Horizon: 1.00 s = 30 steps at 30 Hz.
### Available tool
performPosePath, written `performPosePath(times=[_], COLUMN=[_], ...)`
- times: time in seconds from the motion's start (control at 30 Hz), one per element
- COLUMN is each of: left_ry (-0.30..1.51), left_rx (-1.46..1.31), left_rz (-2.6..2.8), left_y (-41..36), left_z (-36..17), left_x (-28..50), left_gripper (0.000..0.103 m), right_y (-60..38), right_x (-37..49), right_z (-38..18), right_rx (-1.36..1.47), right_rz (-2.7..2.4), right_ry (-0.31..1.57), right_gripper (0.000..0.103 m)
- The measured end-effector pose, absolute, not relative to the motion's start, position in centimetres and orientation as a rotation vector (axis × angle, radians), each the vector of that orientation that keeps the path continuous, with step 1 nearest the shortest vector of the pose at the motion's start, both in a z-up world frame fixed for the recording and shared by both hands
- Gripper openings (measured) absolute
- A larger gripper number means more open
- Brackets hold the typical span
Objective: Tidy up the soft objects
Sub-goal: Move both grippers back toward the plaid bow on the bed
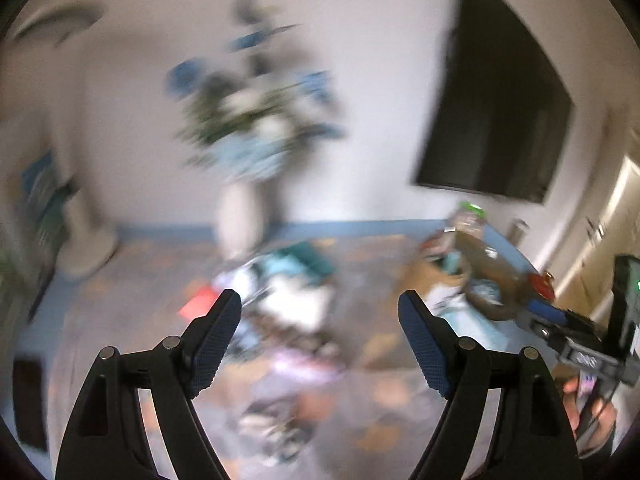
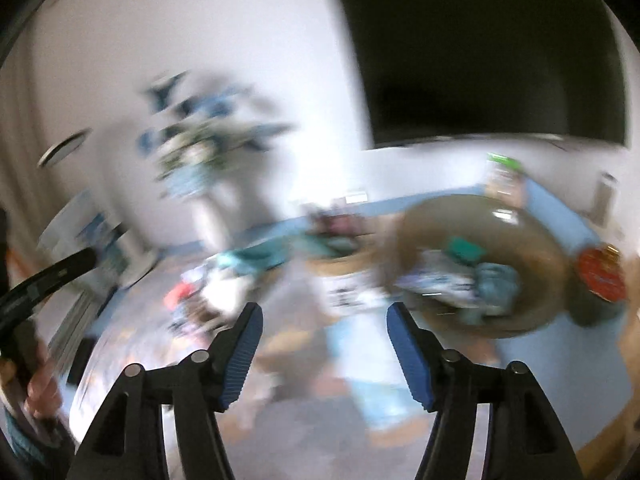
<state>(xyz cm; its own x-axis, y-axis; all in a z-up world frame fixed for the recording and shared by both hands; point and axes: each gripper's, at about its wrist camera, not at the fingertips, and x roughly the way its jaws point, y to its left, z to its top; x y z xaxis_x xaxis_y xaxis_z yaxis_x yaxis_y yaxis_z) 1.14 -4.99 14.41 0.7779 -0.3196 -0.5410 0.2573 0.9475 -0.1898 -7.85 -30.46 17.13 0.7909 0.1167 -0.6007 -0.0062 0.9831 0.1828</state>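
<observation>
Soft objects (image 1: 288, 300) lie in a loose heap on the patterned table (image 1: 132, 280), far of our left gripper (image 1: 320, 312), and we can only read them as white, teal and red smears because both views are heavily blurred. Individual pieces and their long axes cannot be told. Our left gripper stands wide open with nothing between its blue pads (image 1: 216, 340). Our right gripper (image 2: 324, 328) is likewise spread wide and empty. The right wrist view shows a round brown basket (image 2: 552, 248) to the right, holding more blue and patterned cloth (image 2: 492, 284); the left wrist view cuts that basket (image 1: 480, 256) partly behind the other gripper (image 1: 560, 320). A dark screen (image 1: 500, 100) and a blurred plant (image 1: 256, 120) stand against the far wall.
</observation>
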Motion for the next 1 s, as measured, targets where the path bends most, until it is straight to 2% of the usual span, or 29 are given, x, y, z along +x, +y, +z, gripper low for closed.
performPosePath(times=[0.2, 0.4, 0.7, 0.83, 0.9, 1.0], left_ry=[0.697, 0.788, 0.827, 0.824, 0.843, 0.843], left_rx=[-0.206, -0.190, -0.218, -0.247, -0.257, -0.248], left_rz=[-0.163, -0.118, -0.131, -0.163, -0.163, -0.164], left_y=[2.5, 3.9, 4.6, 5.1, 5.2, 4.9], left_z=[7.6, 1.2, -2.7, -2.7, -2.9, -3.0], left_x=[0.6, 1.9, 2.3, 2.3, 2.6, 2.5], left_gripper=[0.080, 0.080, 0.080, 0.080, 0.080, 0.080], right_y=[-21.1, -13.9, -12.7, -13.8, -13.8, -13.1], right_x=[-6.6, -5.6, -4.1, -3.7, -3.9, -3.8], right_z=[13.4, 6.8, 2.5, 0.8, 1.1, 0.9], right_rx=[0.102, 0.024, 0.013, 0.064, 0.053, 0.019], right_rz=[0.258, 0.394, 0.359, 0.351, 0.357, 0.343], right_ry=[0.715, 0.805, 0.867, 0.911, 0.894, 0.899], right_gripper=[0.071, 0.071, 0.071, 0.071, 0.077, 0.079])
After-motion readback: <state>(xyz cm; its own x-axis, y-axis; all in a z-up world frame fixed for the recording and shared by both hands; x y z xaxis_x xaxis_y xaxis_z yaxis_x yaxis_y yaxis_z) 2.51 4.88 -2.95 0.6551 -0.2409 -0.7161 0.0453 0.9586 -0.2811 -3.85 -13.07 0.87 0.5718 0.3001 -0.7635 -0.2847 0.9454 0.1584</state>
